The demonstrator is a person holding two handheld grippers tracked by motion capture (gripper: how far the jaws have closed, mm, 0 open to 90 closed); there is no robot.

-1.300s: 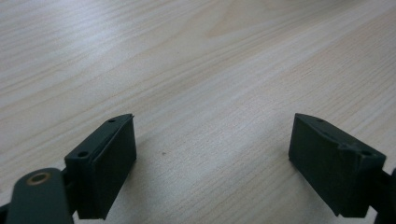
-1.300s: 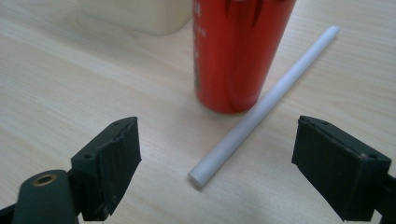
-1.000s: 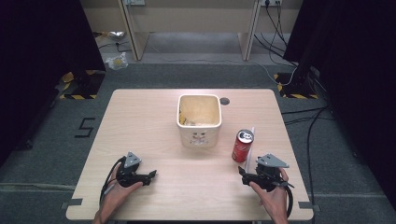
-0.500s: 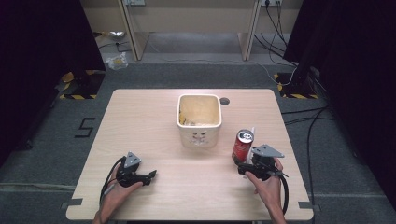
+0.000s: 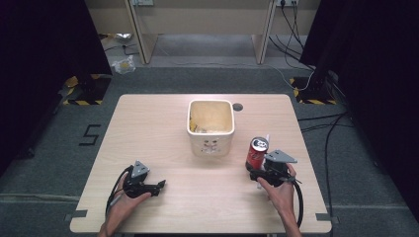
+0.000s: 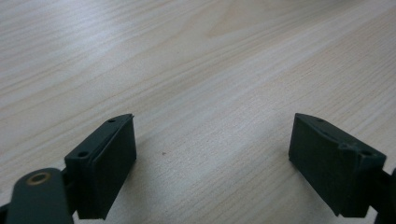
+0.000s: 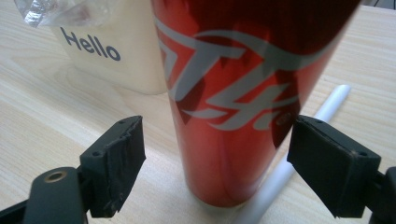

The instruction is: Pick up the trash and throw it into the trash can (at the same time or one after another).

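Note:
A red drinks can (image 5: 257, 152) stands upright on the wooden table (image 5: 148, 128), right of a cream bin (image 5: 189, 118). My right gripper (image 5: 256, 173) sits just in front of the can, held by a hand. In the right gripper view the can (image 7: 233, 93) stands between my open jaws, whose pads are apart from it; the jaws have just been closing a little. My right gripper (image 7: 215, 163) is low over the table. My left gripper (image 5: 157, 186) rests at the front left, and in its own view my left gripper (image 6: 212, 154) is open over bare wood.
The bin (image 7: 116, 56) bears the word "Hello", and crumpled clear plastic (image 7: 60, 11) shows at its top. A white stick (image 7: 299, 144) lies on the table behind the can. A dark round hole (image 5: 237, 106) is in the tabletop behind the bin.
My right gripper has slid forward and left up to the can, so the can now stands between its jaws. The left gripper has not moved.

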